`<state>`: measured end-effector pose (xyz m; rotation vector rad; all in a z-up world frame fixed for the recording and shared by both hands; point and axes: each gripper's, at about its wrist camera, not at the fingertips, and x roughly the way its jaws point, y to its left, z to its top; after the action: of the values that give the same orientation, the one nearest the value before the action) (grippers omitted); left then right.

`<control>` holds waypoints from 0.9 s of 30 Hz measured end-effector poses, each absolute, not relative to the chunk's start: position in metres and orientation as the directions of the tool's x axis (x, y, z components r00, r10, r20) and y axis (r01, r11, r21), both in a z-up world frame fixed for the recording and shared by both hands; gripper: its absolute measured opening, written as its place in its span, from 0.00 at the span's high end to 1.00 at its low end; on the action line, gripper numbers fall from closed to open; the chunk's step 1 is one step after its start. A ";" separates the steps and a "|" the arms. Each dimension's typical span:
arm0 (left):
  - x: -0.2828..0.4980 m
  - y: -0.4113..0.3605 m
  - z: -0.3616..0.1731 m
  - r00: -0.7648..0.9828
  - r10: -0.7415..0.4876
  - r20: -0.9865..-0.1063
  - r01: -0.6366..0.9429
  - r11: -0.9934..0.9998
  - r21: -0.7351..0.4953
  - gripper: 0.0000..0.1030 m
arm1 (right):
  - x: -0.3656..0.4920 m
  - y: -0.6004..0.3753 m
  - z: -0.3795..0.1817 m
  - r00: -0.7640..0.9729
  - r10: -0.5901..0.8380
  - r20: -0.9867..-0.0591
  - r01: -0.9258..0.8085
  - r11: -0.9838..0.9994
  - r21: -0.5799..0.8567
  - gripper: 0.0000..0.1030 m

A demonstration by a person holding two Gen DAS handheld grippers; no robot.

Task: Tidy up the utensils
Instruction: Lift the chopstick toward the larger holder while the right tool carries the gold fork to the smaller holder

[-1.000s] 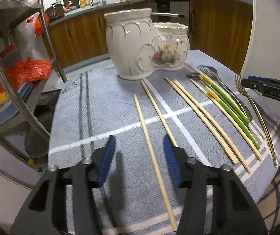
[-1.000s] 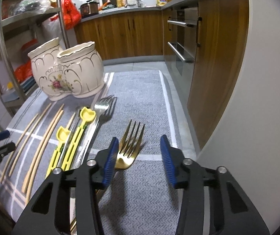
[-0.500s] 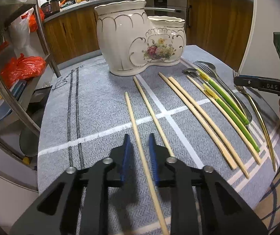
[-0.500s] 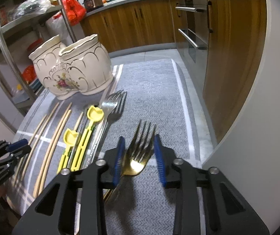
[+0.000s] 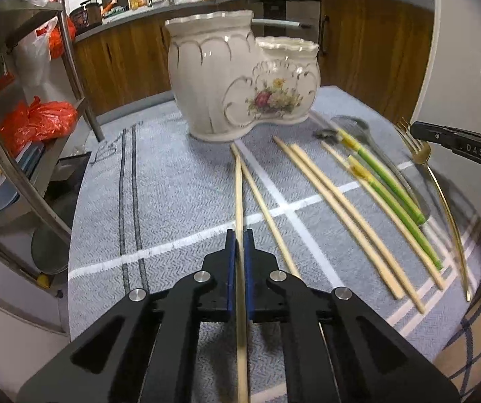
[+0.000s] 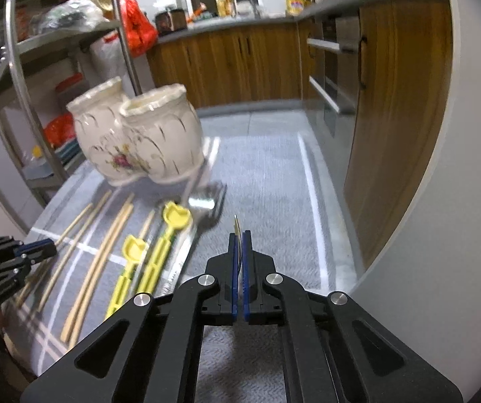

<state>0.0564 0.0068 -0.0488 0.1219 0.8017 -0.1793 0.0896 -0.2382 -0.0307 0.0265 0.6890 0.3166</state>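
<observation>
The left hand-held gripper (image 5: 239, 238) is clamping a chopstick (image 5: 238, 194) between its blue pads, its far end pointing toward the holder (image 5: 227, 77) at the back of the grey cloth (image 5: 159, 181). The right hand-held gripper (image 6: 239, 240) is pinching the gold fork (image 6: 237, 225), seen edge-on, tines poking just past the pads. Both have just been closing on these. Other chopsticks (image 5: 337, 205), green-and-yellow sticks (image 5: 388, 194) and a silver fork (image 6: 206, 198) are lying on the cloth on the counter.
</observation>
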 end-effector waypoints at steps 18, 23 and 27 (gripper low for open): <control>0.021 0.026 -0.008 0.884 -0.213 -0.416 0.225 0.974 -0.021 0.95 | 0.021 -0.215 0.053 0.965 0.176 -0.197 -0.202 0.972 -0.122 0.97; 0.018 0.029 0.009 0.913 -0.208 -0.350 0.218 0.976 -0.011 0.95 | 0.032 -0.208 0.067 0.981 0.144 -0.129 -0.161 0.978 -0.133 0.97; 0.024 0.029 0.024 0.923 -0.212 -0.320 0.226 0.974 0.006 0.95 | 0.045 -0.203 0.079 0.982 0.154 -0.108 -0.167 0.978 -0.126 0.97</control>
<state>0.0244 0.0288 0.0240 0.0430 0.3241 -0.2252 0.0450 -0.2027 0.0794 -0.1347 0.0985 0.1620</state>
